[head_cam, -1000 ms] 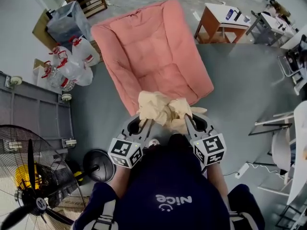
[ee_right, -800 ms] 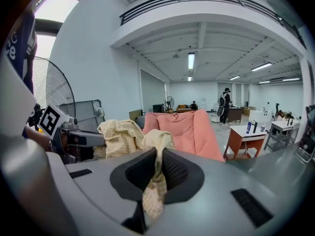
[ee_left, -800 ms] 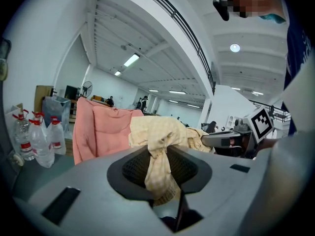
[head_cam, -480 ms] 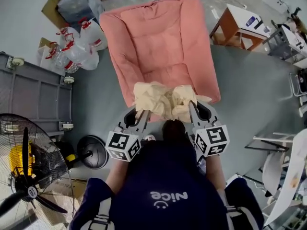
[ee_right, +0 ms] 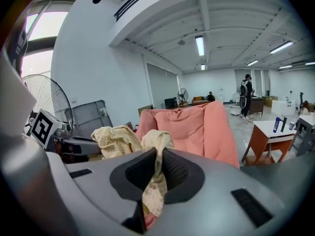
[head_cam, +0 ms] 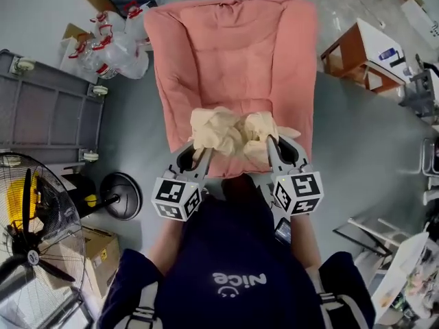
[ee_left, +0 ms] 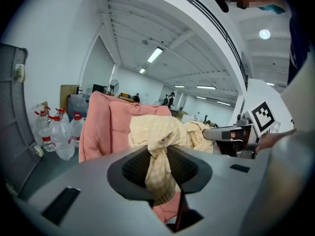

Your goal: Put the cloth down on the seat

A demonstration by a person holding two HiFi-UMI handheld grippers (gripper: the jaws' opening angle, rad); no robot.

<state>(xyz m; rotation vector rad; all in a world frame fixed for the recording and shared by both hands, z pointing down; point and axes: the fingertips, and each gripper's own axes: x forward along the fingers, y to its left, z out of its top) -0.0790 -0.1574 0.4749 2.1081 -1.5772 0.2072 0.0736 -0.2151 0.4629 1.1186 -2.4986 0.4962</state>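
Note:
A crumpled pale-yellow checked cloth point(head_cam: 233, 130) hangs bunched between my two grippers, just above the front edge of the pink cushioned seat point(head_cam: 230, 53). My left gripper point(head_cam: 203, 151) is shut on the cloth's left end, and that cloth point(ee_left: 158, 146) is pinched between its jaws. My right gripper point(head_cam: 269, 145) is shut on the right end, where the cloth point(ee_right: 156, 173) runs down through the closed jaws. The seat point(ee_left: 106, 127) stands just beyond the cloth in the left gripper view. In the right gripper view the seat point(ee_right: 194, 127) rises behind the cloth.
Large water bottles point(head_cam: 113, 46) stand left of the seat, beside a grey cart point(head_cam: 48, 115). A black floor fan point(head_cam: 31, 249) and its round base point(head_cam: 118, 196) are at the lower left. A wooden side table point(head_cam: 360, 53) sits to the right.
Both grippers have carried the cloth forward, from short of the seat's front edge to over it. The seat has come closer and squarer in the head view.

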